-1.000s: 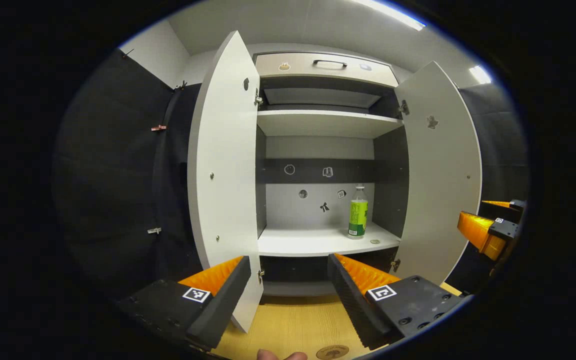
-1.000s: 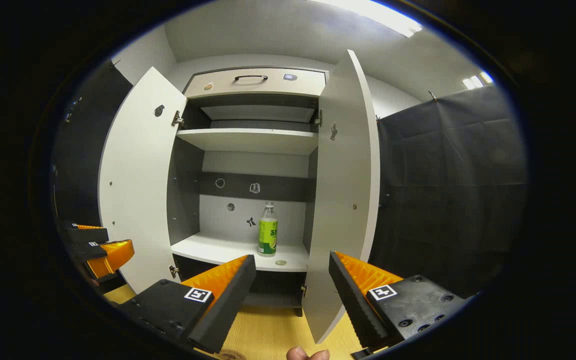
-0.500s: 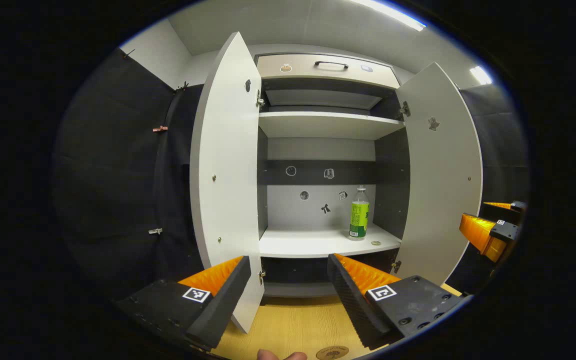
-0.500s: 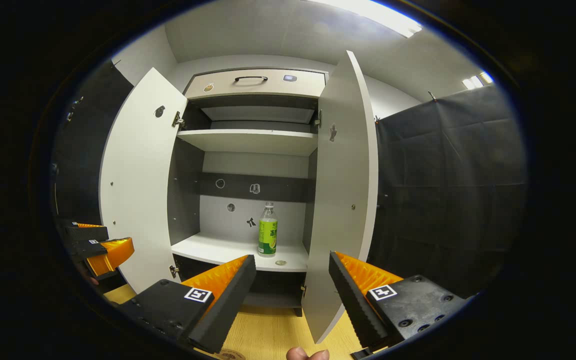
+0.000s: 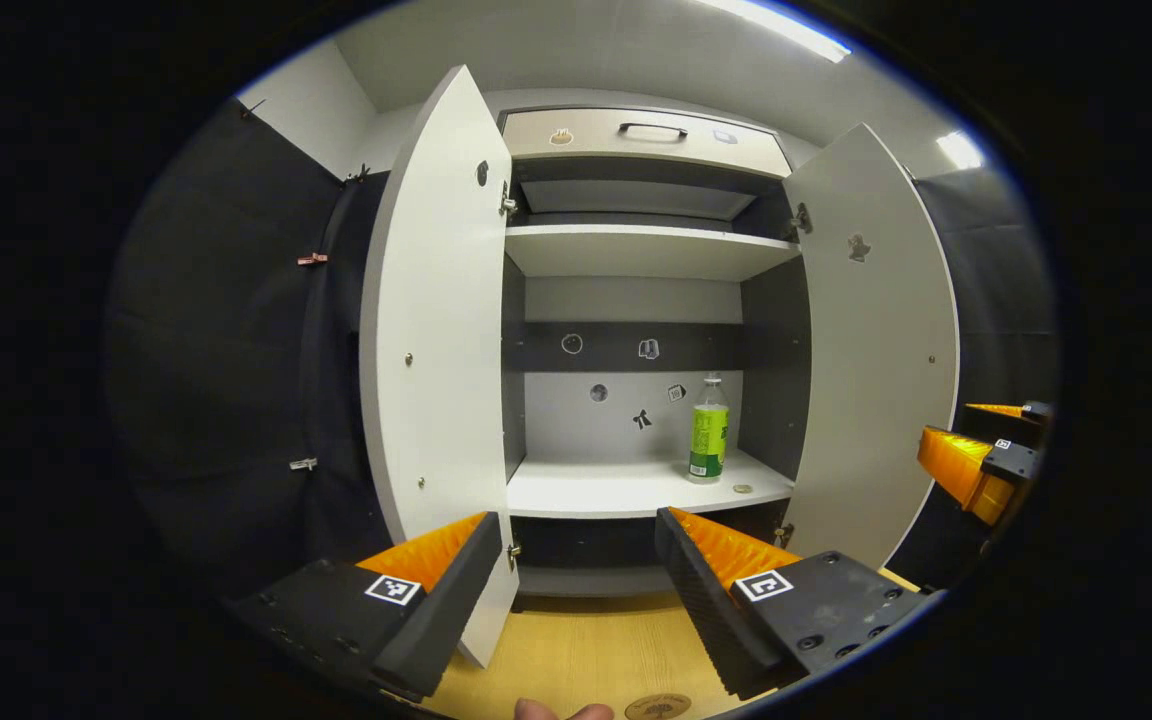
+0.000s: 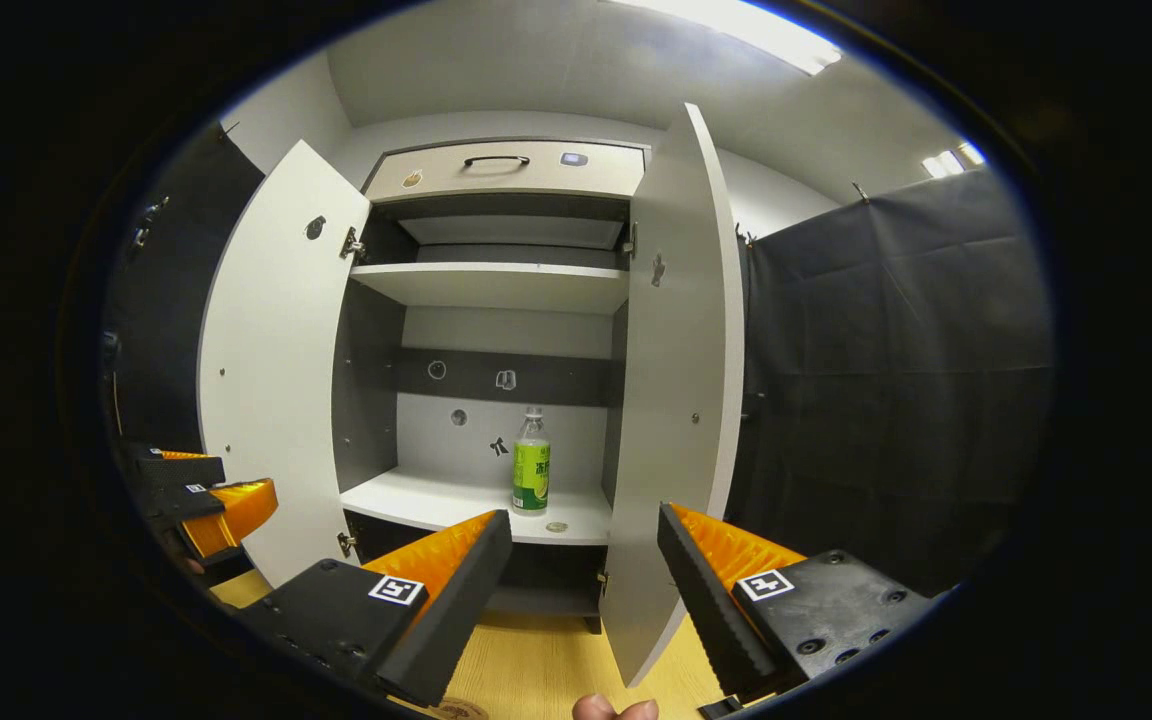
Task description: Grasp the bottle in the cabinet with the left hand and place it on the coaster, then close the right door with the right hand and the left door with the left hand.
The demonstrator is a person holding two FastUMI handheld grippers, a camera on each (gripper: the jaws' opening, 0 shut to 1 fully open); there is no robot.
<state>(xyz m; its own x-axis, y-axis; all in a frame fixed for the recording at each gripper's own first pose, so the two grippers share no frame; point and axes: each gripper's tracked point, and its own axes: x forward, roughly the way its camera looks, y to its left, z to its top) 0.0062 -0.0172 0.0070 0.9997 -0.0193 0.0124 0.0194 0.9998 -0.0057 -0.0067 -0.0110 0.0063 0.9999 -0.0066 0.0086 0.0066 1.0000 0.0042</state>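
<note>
We're at step one, the reach for the bottle; nothing is grasped yet. The cabinet (image 5: 636, 250) stands wide open in front of us, left door (image 5: 436, 330) and right door (image 5: 876, 330) both swung out. Inside the cabinet, the bottle (image 5: 708, 441) stands upright on the lower shelf (image 5: 616, 490), at its right end near the right inner wall, with a small round thing (image 5: 743, 489) on the shelf just in front of it. The coaster (image 5: 658, 707) lies on the wood top below the cabinet, close to us. The left gripper (image 5: 576, 560) has its fingers apart and empty, well short of the cabinet; the right gripper (image 6: 586, 560) is likewise spread and empty, facing the right door's edge. Next, we judge: the left goes in between the doors, veers right, straddles the bottle's body and closes; we should clear the right door's edge.
</note>
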